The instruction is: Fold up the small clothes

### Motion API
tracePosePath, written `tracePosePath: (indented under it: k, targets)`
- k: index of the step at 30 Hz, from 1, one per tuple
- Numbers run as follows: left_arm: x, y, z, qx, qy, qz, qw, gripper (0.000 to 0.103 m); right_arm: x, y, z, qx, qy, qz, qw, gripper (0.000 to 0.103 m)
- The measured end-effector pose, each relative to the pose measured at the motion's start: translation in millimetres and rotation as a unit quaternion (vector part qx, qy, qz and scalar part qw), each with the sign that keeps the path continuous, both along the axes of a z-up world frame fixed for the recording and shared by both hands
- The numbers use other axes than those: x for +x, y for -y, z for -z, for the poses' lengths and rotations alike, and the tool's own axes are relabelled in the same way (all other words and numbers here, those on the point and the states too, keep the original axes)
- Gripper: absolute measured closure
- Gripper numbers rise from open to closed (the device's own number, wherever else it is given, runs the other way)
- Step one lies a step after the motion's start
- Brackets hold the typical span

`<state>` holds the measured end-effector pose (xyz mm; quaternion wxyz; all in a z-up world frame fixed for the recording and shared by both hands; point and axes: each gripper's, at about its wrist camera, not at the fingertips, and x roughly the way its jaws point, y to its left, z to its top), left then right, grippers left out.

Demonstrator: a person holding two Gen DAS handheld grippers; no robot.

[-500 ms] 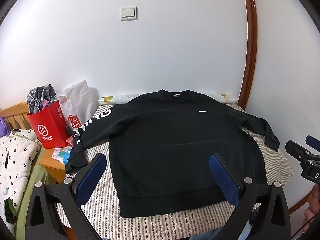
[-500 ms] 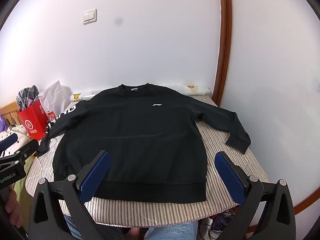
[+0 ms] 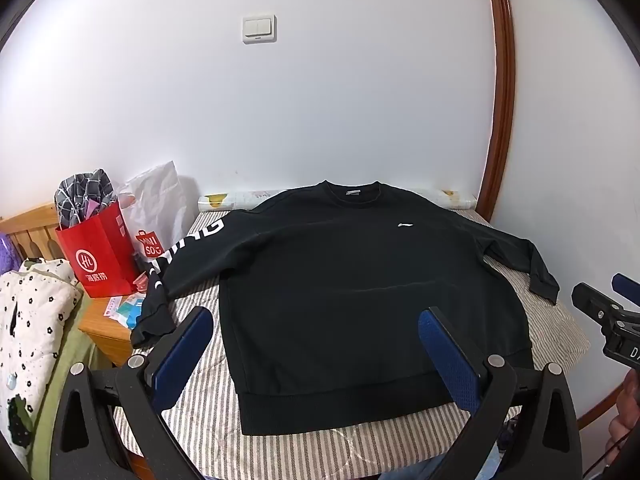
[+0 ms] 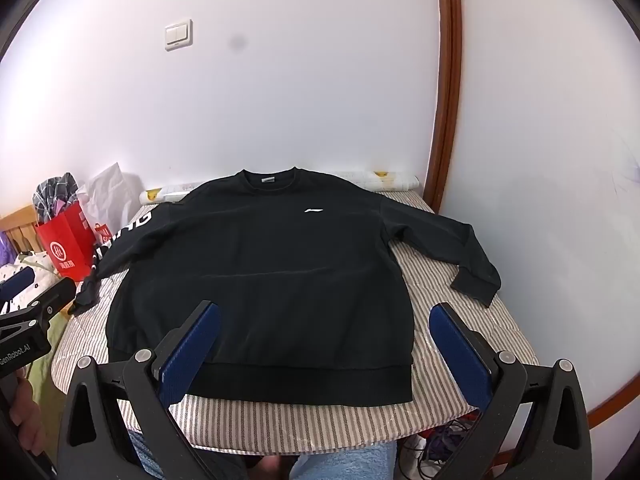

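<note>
Scene: a black sweatshirt (image 4: 260, 276) lies flat, front up, on a surface under a striped cover (image 4: 452, 344), possibly a narrow bed or desk, set against a white wall.
Sweatshirt: collar at 12 o'clock, hem at 6 o'clock nearest the cameras; a small white logo sits on the chest.
Sleeves: both spread outward. One, with white lettering, runs toward 9 o'clock and its cuff hangs off the edge; the other reaches toward 3 o'clock, its cuff resting on the cover.
Left gripper (image 3: 316, 356): its blue-padded fingers stand wide apart and hold nothing; it hovers above the hem on the 7 o'clock side.
Right gripper (image 4: 324, 352): also spread wide and empty, hovering above the hem toward 5 o'clock.
Surroundings: at 9 o'clock a red paper bag (image 3: 100, 252) and a white plastic bag (image 3: 156, 200) stand on a wooden nightstand (image 3: 104, 324); a light switch (image 3: 259, 29) is on the wall.
Step in hand: judging by the unfolded garment, folding has not started; this looks like the approach.
Next move: likely each gripper must descend on a sleeve or a side edge, pinch a single layer, and carry it inward across the body without dragging the whole garment.
</note>
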<state>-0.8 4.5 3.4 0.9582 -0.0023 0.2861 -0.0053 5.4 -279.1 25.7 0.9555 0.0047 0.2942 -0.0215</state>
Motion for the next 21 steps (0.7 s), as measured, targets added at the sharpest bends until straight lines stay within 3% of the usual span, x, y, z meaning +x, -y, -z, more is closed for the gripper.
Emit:
tracePosePath:
  k: [11, 21]
  targets:
    - [2.8, -0.7, -8.5, 0.0, 0.003, 0.006, 1.0, 0.0, -1.9, 2.4, -5.5, 0.002, 0.004, 0.0, 1.0, 0.0]
    - [14.5, -8.0, 12.2, -0.012, -0.011, -0.008, 0.9998, 0.0, 4.0, 1.8, -1.6, 0.003, 0.003, -0.003, 1.0, 0.0]
